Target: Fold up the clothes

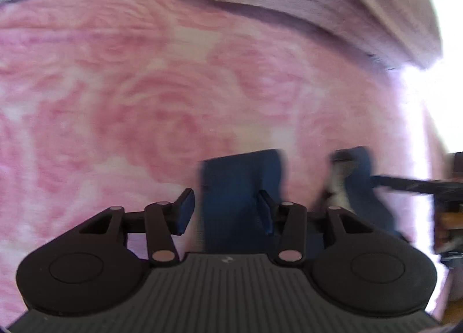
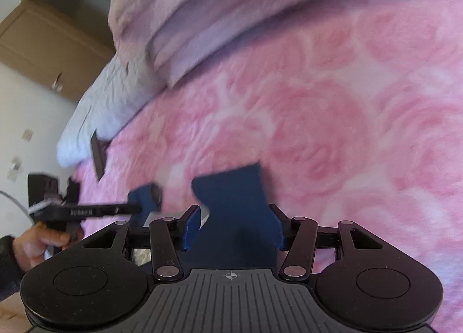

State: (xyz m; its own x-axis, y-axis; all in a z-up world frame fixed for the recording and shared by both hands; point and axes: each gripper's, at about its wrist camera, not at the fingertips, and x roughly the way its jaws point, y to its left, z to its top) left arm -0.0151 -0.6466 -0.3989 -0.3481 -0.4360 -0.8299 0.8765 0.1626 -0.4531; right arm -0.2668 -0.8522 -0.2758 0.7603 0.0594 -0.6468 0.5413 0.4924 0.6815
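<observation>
A dark blue garment lies on the pink rose-patterned bed cover. In the left wrist view one part of the garment (image 1: pixel 240 188) sits between the fingers of my left gripper (image 1: pixel 225 211). A gap shows beside the left pad, so the jaws stand open. A second blue part (image 1: pixel 358 182) lies at the right, with the right gripper's finger (image 1: pixel 405 185) reaching to it. In the right wrist view my right gripper (image 2: pixel 234 226) stands wide open around a blue part (image 2: pixel 234 200). The left gripper (image 2: pixel 86 211), held by a hand (image 2: pixel 43 240), has its tip at another blue part (image 2: pixel 144 197).
A folded lilac blanket (image 2: pixel 202 15) lies across the far side of the bed, with a pale pillow (image 2: pixel 95 110) beside it. A dark flat object (image 2: pixel 98 156) rests at the bed's edge. A wooden cabinet (image 2: pixel 43 44) stands against the wall on the left. Both views are blurred.
</observation>
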